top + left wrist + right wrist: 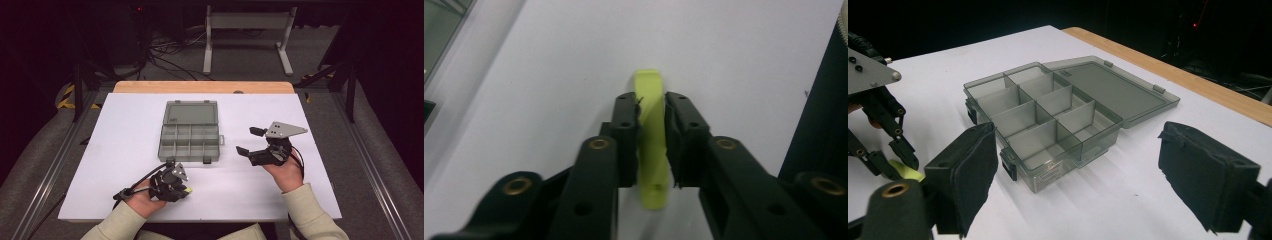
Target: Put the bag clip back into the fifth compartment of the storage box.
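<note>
We have the left gripper (176, 186) low on the counter (125, 150) at about seven o'clock, and its jaws are clamped on a small yellow-green strip (651, 145). In the left gripper view the strip stands between the two black jaws, pinched on both flat sides, with its far end poking out past the tips and its near end hanging below them over the white surface. From above, just a bit of yellow-green shows at the tips.

The right gripper (250, 141) sits at about four o'clock, its jaws wide apart and holding nothing, pointed toward the box (190, 137). That grey, see-through box rests near the middle of the counter with its lid (190, 112) folded flat back toward twelve o'clock. In the right gripper view we see its compartments (1043, 120) all bare, and the left gripper (895, 155) off at nine o'clock with the strip at its tips.

As we judge it, the pick-up is done and the box is already open. What is left is to carry the strip over to the box, at roughly one o'clock from the left gripper, drop it into a compartment, and probably shut the lid, a job the free right gripper looks placed for.
</note>
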`<state>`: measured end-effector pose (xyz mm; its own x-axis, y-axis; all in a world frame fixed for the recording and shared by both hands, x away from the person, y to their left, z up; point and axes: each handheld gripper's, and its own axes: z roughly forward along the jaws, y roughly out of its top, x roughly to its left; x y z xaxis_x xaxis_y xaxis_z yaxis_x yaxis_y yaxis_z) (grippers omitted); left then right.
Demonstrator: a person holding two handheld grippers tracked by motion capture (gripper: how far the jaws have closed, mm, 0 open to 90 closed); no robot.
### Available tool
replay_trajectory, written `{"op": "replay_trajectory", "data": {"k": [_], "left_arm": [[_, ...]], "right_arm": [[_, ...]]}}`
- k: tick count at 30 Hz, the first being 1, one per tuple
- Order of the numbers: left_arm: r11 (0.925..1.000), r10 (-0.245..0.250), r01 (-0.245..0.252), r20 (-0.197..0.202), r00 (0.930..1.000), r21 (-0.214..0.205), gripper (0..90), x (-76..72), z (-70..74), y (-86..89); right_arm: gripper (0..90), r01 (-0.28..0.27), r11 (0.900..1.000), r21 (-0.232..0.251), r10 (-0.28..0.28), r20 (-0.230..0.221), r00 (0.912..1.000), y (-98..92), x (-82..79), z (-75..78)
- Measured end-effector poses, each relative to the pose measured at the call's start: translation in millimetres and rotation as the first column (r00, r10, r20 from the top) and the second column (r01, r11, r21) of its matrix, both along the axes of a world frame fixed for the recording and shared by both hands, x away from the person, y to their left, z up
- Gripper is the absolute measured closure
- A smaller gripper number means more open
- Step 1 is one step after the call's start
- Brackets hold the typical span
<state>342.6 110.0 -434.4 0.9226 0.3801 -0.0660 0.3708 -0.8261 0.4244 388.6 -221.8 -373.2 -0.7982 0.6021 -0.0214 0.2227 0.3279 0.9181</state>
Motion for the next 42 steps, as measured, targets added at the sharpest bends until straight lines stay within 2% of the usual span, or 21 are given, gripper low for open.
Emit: {"op": "replay_trajectory", "data": {"k": [6,11,28,37,42], "left_arm": [[1.0000,-0.002,0.002,0.011,0.9999,-0.002,77.4,-0.3,5.2,0.7],[0.9997,0.001,-0.001,0.028,0.9996,-0.024,77.5,-0.9,14.9,2.5],[0.9970,0.006,-0.003,0.036,0.9993,-0.077,77.6,1.5,38.2,11.2],[0.9939,0.035,-0.030,0.044,0.9984,-0.106,77.6,6.9,48.9,19.2],[0.9929,0.036,-0.029,0.053,0.9979,-0.115,77.6,8.3,53.7,22.0]], "right_arm": [[16.5,0.002,1.0000,0.000,-0.002,0.000,1.0000,0.0,0.0,0.2],[16.5,0.003,1.0000,0.001,-0.003,-0.003,1.0000,0.0,0.3,-0.3],[16.5,0.009,0.9999,0.013,-0.008,-0.012,0.9999,-1.8,2.3,-1.2],[16.5,0.012,0.9998,0.018,-0.012,-0.017,0.9998,-3.3,3.4,-1.6],[16.5,0.014,0.9997,0.021,-0.013,-0.022,0.9997,-2.9,4.0,-2.5]]}}
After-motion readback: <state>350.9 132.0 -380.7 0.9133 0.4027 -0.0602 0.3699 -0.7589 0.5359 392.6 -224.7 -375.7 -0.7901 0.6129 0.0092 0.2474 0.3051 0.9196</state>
